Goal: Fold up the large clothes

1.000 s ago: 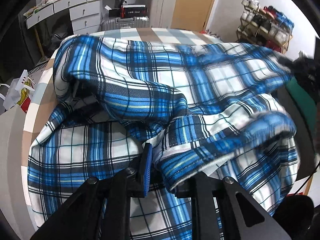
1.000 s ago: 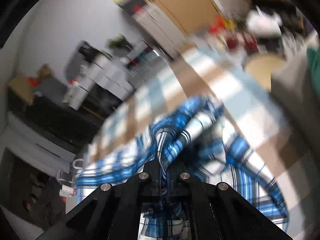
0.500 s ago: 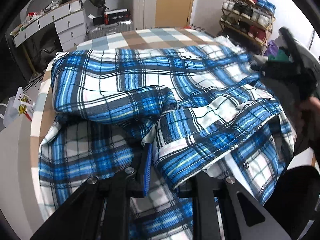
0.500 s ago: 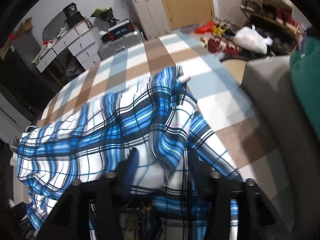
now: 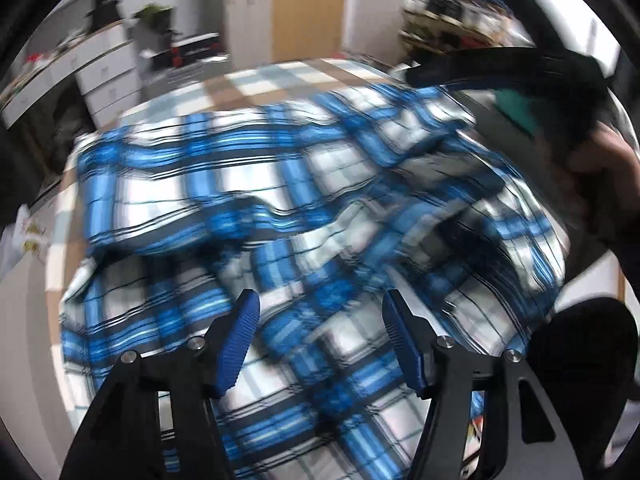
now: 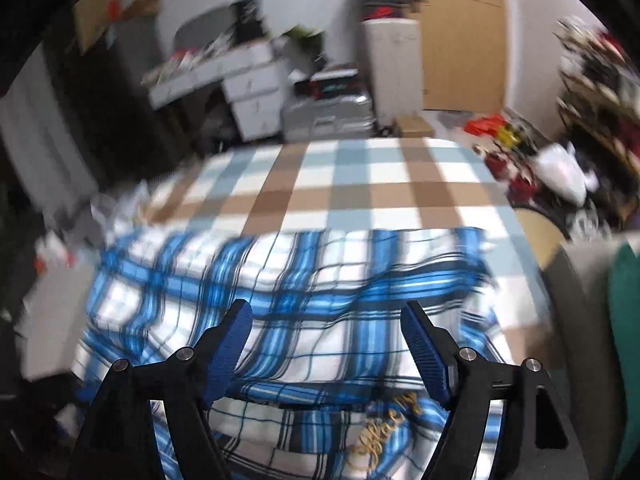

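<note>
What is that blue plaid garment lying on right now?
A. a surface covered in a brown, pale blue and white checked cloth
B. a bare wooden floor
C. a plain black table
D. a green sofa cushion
A: in the right wrist view the blue plaid garment lies on a brown, pale blue and white checked cloth, which stretches out beyond it toward the back of the room.

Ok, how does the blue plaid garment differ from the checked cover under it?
The blue plaid garment is bright blue, white and black; the checked cover is brown, pale blue and white. The garment's lines are thin and crowded, the cover's blocks broad. The garment lies rumpled and folded over itself; the cover lies flat. Both are checked cloth.
</note>
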`<move>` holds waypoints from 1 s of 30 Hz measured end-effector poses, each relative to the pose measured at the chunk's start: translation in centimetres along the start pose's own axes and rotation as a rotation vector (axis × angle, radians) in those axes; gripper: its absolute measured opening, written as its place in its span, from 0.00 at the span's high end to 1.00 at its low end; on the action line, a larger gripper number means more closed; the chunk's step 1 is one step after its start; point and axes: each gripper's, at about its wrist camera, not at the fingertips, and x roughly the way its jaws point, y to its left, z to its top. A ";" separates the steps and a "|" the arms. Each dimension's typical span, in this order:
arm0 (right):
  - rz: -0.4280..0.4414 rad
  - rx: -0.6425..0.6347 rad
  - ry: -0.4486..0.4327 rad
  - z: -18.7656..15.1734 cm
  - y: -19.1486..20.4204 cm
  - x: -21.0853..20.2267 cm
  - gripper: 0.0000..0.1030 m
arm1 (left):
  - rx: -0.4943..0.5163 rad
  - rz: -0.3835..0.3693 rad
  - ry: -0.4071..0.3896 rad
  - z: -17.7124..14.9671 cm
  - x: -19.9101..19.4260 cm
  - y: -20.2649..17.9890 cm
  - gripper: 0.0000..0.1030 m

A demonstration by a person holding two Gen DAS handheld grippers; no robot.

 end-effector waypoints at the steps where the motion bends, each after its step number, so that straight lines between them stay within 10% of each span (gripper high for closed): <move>1: -0.023 -0.033 0.044 -0.4 0.7 1.2 0.26 | 0.016 -0.017 0.019 -0.1 0.1 -0.3 0.43; 8: -0.148 -0.111 0.296 -5.4 -0.1 6.0 0.31 | -0.110 -0.151 -0.162 1.1 -4.8 3.9 0.43; 11: -0.109 -0.092 0.285 -6.5 -1.0 4.9 0.31 | -0.182 -0.040 -0.195 4.6 -5.5 6.9 0.42; 18: -0.027 -0.012 0.129 -1.2 -3.1 0.5 0.30 | -0.198 0.026 -0.005 13.6 0.0 11.8 0.41; 23: -0.088 -0.059 0.130 3.3 -4.1 4.0 0.29 | -0.327 -0.006 0.197 8.1 5.7 15.2 0.42; 30: -0.126 -0.113 0.275 1.0 -6.2 11.0 0.31 | -0.306 0.001 0.217 5.0 5.6 15.2 0.42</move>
